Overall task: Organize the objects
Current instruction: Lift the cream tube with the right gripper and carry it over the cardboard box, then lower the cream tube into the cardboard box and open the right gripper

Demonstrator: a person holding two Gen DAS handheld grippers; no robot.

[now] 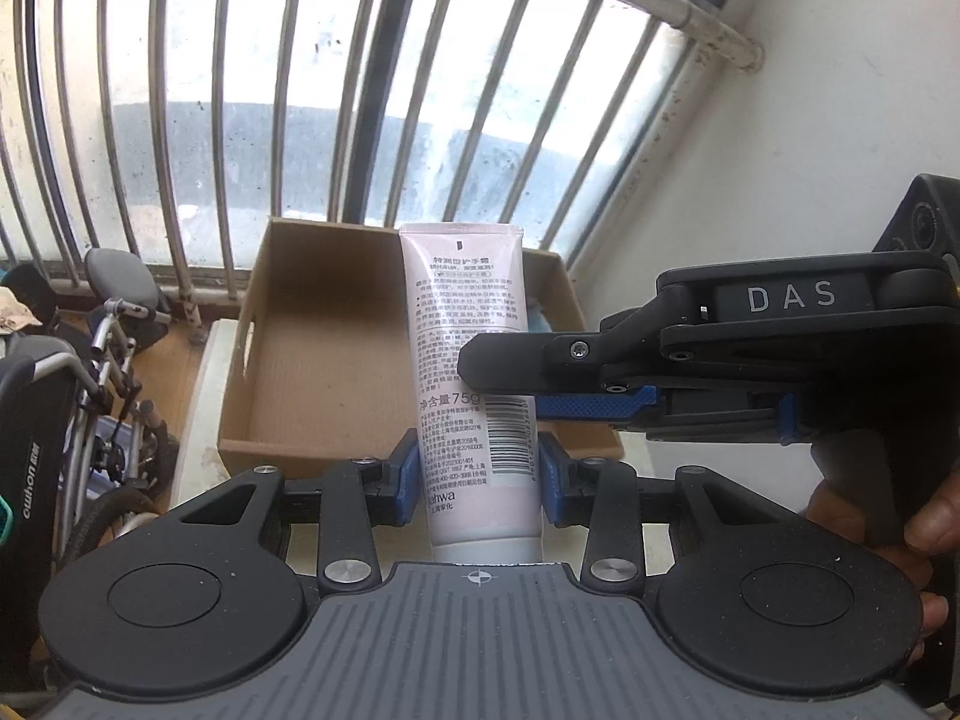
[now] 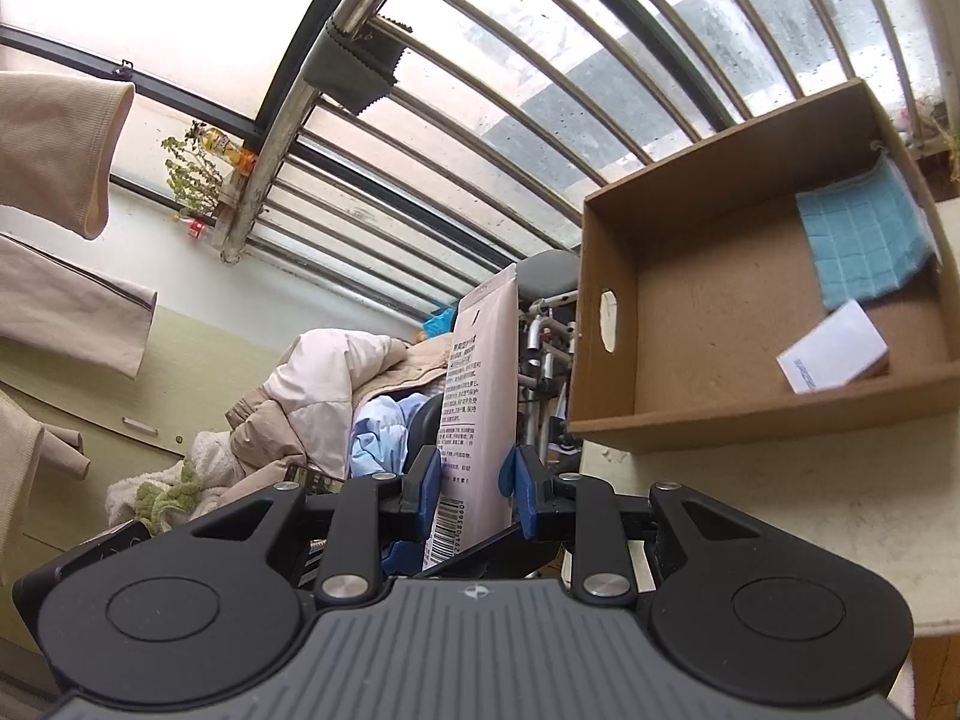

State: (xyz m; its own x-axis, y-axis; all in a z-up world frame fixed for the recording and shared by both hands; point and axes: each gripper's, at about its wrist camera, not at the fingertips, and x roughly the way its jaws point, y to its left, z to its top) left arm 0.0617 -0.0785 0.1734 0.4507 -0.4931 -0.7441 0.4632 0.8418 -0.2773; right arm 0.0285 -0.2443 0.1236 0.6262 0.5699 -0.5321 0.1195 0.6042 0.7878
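Observation:
A pale pink hand-cream tube stands upright, cap end down, in front of an open cardboard box. My left gripper is shut on its lower part, a blue pad on each side. My right gripper comes in from the right and pinches the tube's middle, across the barcode. In the right wrist view the tube is pressed between the right gripper's blue pads, left of the box. A person's hand holds the right gripper's handle.
The box holds a blue cloth and a white card. It sits on a white tabletop against a barred window. A wheelchair stands to the left, and a pile of clothes lies beyond.

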